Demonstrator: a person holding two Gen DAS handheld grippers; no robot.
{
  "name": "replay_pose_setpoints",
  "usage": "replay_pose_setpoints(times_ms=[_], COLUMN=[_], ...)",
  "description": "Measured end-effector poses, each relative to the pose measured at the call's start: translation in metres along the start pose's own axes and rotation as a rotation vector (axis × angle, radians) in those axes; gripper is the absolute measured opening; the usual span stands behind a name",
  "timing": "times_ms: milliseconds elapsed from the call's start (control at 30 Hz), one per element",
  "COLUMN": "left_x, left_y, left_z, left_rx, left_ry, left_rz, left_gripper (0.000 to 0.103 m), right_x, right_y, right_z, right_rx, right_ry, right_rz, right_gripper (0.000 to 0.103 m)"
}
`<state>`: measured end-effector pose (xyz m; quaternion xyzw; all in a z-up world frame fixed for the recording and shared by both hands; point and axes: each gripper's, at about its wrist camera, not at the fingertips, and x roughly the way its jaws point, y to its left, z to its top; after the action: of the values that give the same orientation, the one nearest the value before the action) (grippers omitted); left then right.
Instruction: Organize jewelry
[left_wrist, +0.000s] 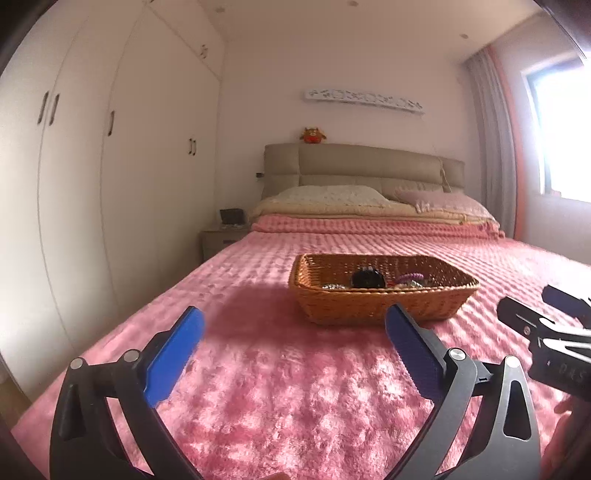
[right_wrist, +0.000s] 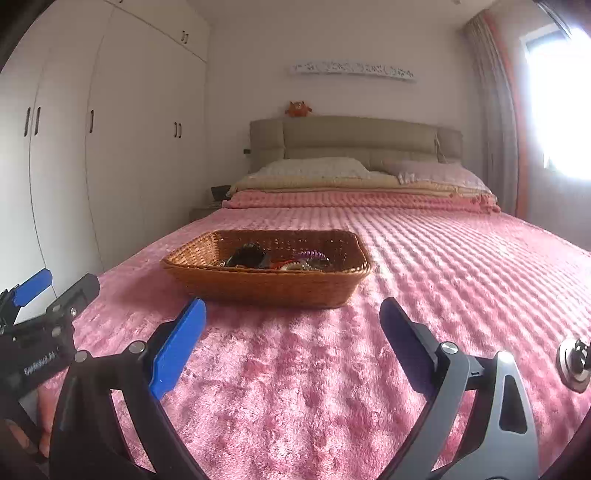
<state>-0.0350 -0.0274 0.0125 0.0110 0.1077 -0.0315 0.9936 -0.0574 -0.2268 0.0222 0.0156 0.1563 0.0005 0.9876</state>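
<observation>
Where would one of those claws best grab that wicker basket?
Probably the near long rim of the wicker basket, approached from the front and above. Its walls flare outward, so one finger inside and one outside can pinch the thin woven edge.

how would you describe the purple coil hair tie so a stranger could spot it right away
Start at the pink blanket covering the bed, then find the wicker basket sitting on it ahead of both open grippers. Inside, toward the basket's right side, lies the purple coil hair tie: a springy spiral loop, unlike the dark rounded item left of it.
</observation>
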Motion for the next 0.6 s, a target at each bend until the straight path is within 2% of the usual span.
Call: replay_pose_setpoints(times_ms=[233,600], left_x=[0.0068,0.0081], left_y=[0.0047,0.0059], left_z=[-0.0022,-0.0021], left_rx=[-0.018,-0.024], left_ry=[0.041,0.050], left_rz=[-0.032,-0.044], left_gripper=[0.095,0.095], right_x=[0.0009,0.0012], right_y=[-0.0011,-0.0021], right_z=[-0.0008,-0.0011], right_rx=[0.008,0.021], right_ry=[-0.001,0.006], right_rz=[-0.004,-0.001], right_gripper=[0.095,0.095])
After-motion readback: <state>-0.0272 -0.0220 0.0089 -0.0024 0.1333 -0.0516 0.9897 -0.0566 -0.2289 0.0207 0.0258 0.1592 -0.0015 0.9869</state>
